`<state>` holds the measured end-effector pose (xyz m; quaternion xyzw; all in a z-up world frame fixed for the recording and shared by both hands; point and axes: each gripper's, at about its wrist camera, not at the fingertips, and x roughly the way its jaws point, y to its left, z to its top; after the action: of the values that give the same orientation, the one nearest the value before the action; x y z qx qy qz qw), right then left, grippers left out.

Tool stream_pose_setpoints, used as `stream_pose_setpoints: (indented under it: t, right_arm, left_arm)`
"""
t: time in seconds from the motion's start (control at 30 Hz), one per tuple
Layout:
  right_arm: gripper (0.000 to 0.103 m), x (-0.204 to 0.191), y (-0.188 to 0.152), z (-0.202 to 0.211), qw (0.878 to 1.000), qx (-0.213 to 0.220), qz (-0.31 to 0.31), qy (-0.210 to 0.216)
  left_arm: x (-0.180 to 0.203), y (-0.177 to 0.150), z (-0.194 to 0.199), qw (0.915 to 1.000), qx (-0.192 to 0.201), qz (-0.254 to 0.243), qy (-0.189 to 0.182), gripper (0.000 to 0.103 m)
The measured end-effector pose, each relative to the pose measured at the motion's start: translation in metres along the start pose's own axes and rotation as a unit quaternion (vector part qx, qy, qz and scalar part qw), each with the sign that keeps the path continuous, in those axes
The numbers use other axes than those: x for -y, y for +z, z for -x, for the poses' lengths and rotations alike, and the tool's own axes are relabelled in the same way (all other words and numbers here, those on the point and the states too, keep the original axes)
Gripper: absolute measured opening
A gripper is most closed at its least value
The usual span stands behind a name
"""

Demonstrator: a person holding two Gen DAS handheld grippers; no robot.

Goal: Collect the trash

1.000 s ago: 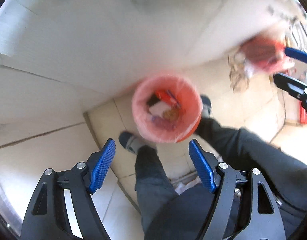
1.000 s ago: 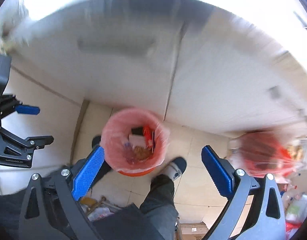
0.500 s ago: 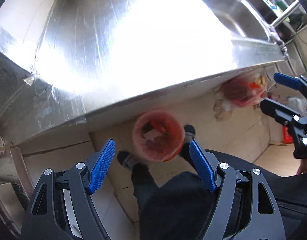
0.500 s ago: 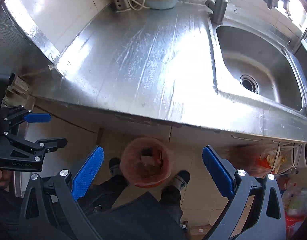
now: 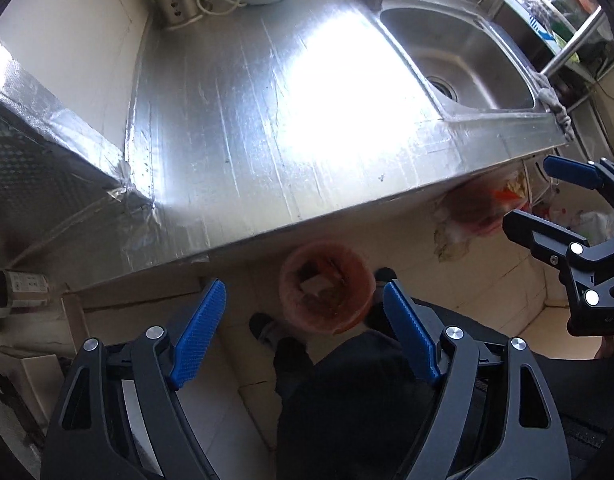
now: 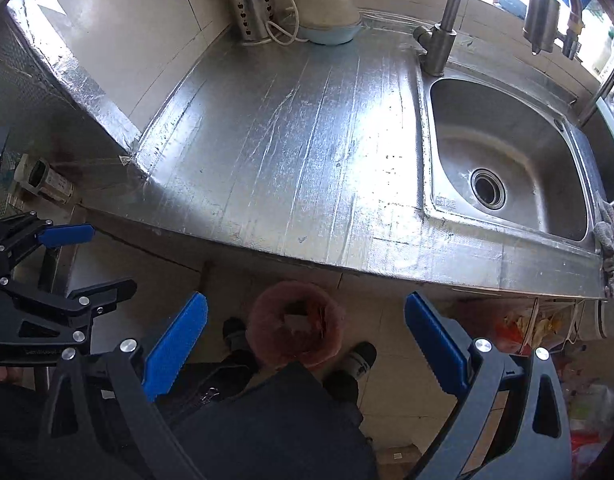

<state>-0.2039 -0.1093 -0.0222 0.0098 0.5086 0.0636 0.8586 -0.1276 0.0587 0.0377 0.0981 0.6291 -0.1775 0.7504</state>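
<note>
Orange bin (image 5: 326,295), lined with a pink bag and holding the collected trash, stands on the floor between the person's feet below the worktop (image 5: 267,128), both grippers (image 5: 305,334) (image 6: 307,354) above it, jaws wide and empty, the left's just having opened further.

Both my wrist views look steeply down from above the counter (image 5: 235,128); they share sink (image 6: 507,152) and, blurred, seemingly the bin (image 5: 327,292).

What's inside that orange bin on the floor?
The orange bin has a pinkish bag lining it and holds scraps: a pale flat piece and something reddish. Whatever lies deeper is covered by that top layer and too blurred to name.
</note>
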Motion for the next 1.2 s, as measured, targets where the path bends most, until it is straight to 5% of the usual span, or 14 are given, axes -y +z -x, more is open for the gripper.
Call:
stream_pose_setpoints:
  t: [1.2]
  right_arm:
    - [0.098, 0.019, 0.002, -0.017, 0.999, -0.041, -0.03, 0.011]
  left_arm:
    - [0.002, 0.014, -0.012, 0.9985, -0.041, -0.035, -0.002, 0.079]
